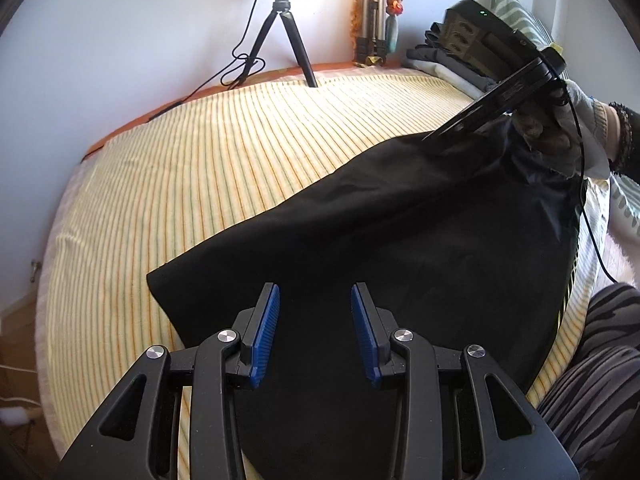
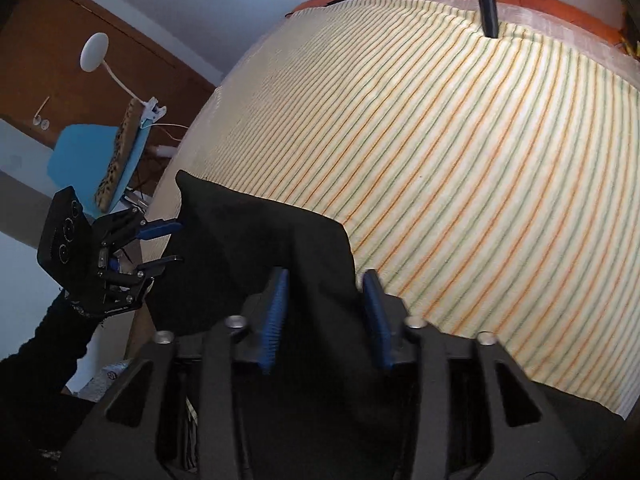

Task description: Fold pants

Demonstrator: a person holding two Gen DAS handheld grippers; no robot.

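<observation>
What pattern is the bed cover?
Cream bed cover with thin orange and green stripes, clearest in right wrist view.

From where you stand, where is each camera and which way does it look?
Left wrist: rides the left gripper, looking down across the black pants on the striped bedspread; the right gripper and gloved hand show.
Right wrist: rides the right gripper, looking at the pants' corner; the left gripper and sleeve show.
Shared: pants, bedspread, tripod.
</observation>
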